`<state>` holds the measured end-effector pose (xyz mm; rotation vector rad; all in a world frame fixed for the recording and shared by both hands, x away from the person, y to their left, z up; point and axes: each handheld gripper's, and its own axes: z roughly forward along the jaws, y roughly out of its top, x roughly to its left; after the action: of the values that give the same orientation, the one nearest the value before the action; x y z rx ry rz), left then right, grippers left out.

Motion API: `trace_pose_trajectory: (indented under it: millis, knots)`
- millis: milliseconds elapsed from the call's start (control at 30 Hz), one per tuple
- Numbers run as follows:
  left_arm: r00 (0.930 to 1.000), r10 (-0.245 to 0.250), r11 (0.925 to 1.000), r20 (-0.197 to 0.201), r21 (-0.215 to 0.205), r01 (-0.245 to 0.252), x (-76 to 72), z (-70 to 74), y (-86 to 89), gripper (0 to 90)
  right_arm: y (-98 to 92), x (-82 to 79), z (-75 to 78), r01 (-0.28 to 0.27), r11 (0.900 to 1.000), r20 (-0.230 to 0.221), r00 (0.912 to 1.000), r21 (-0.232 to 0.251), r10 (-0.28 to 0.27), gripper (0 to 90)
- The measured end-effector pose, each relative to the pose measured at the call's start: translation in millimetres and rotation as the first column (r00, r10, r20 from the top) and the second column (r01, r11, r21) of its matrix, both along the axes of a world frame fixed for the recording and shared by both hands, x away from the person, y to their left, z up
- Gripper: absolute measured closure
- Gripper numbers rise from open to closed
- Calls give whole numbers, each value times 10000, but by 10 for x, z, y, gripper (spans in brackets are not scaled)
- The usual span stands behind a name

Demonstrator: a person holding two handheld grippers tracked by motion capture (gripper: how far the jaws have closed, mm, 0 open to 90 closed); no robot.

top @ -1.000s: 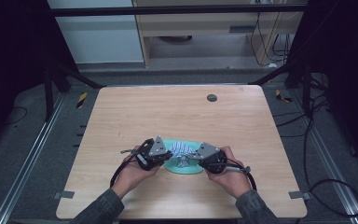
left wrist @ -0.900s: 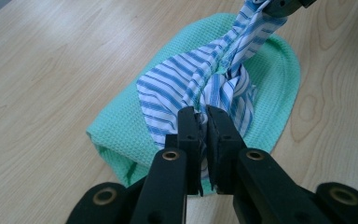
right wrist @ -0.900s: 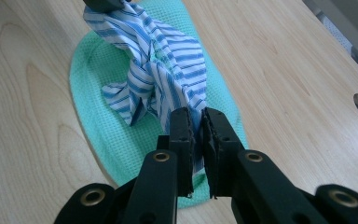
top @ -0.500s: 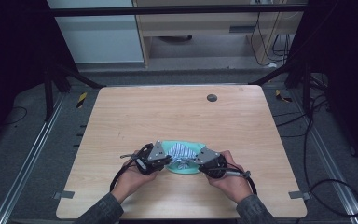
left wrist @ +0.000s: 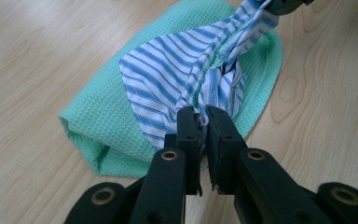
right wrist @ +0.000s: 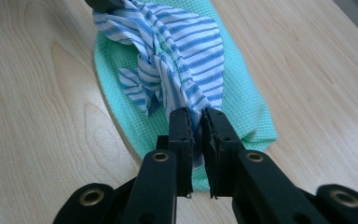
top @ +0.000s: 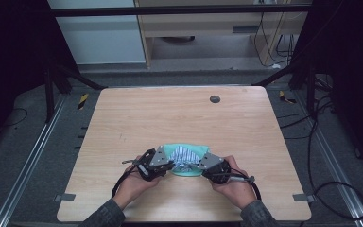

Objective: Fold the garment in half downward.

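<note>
From the high view we are pinching the striped cloth at both ends over the green towel, near the table's front edge.

In the left gripper view, the left gripper is clamping a thin bunch (it could slip).

In the right gripper view, the right gripper is likewise clamping fabric; pulling unevenly might drag the towel along.

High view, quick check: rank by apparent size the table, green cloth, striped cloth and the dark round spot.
1. table
2. green cloth
3. striped cloth, bunched and partly hidden by the grippers, so only probably smaller
4. dark round spot
</note>
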<state>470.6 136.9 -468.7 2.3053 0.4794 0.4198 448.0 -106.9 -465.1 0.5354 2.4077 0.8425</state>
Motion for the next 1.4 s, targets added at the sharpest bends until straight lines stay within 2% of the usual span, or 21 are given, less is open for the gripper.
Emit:
trace_pose_trajectory:
  millis: [500,767,967,1400]
  knots:
    - [10000,-68,10000,-31,-67,68,-64,-28,7,839,-12,-62,-25,-53,10000,-68,10000,11,53,822]
    - [9998,-179,9998,-103,38,179,-102,-68,18,842,-21,-102,-68,-160,9999,-164,9997,-55,159,832]
    - [9998,-200,9998,-94,21,200,-125,-91,28,848,-20,-148,-114,-382,9990,-240,9990,-237,376,878]
    - [9992,-384,9991,-134,198,386,-191,-165,65,850,-7,-206,-167,-642,9963,-483,9969,-565,615,889]
